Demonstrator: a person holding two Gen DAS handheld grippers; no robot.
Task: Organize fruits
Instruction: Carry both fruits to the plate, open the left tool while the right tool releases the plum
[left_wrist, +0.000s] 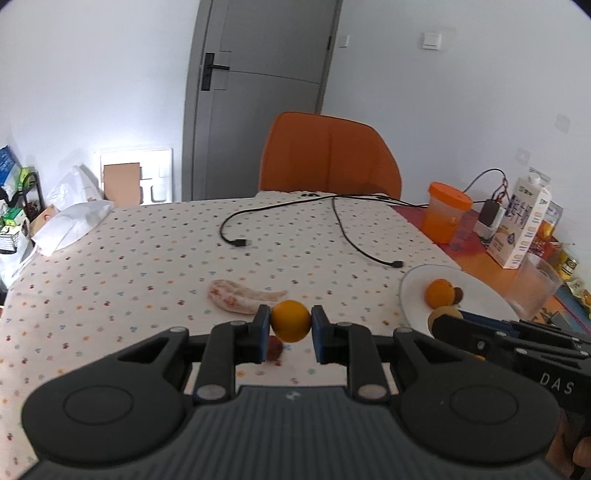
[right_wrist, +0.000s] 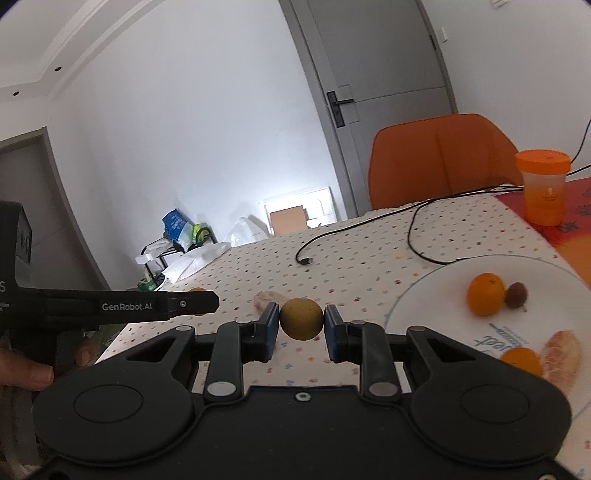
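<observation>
My left gripper (left_wrist: 290, 328) is shut on a small orange (left_wrist: 290, 320) and holds it above the dotted tablecloth. A pink peeled fruit segment (left_wrist: 243, 297) lies just beyond it, and a dark red fruit (left_wrist: 275, 349) lies below it. My right gripper (right_wrist: 301, 325) is shut on a round brownish-yellow fruit (right_wrist: 301, 319), to the left of the white plate (right_wrist: 424, 295). The plate holds an orange (right_wrist: 485, 294), a small dark fruit (right_wrist: 516, 294), another orange (right_wrist: 522, 360) and a peeled segment (right_wrist: 561, 356).
A black cable (left_wrist: 340, 221) lies across the far half of the table. An orange-lidded jar (left_wrist: 447, 216), a milk carton (left_wrist: 524, 221) and a clear cup (left_wrist: 532, 288) stand at the right. An orange chair (left_wrist: 328, 158) is behind the table. A white bag (left_wrist: 70, 225) sits at the far left corner.
</observation>
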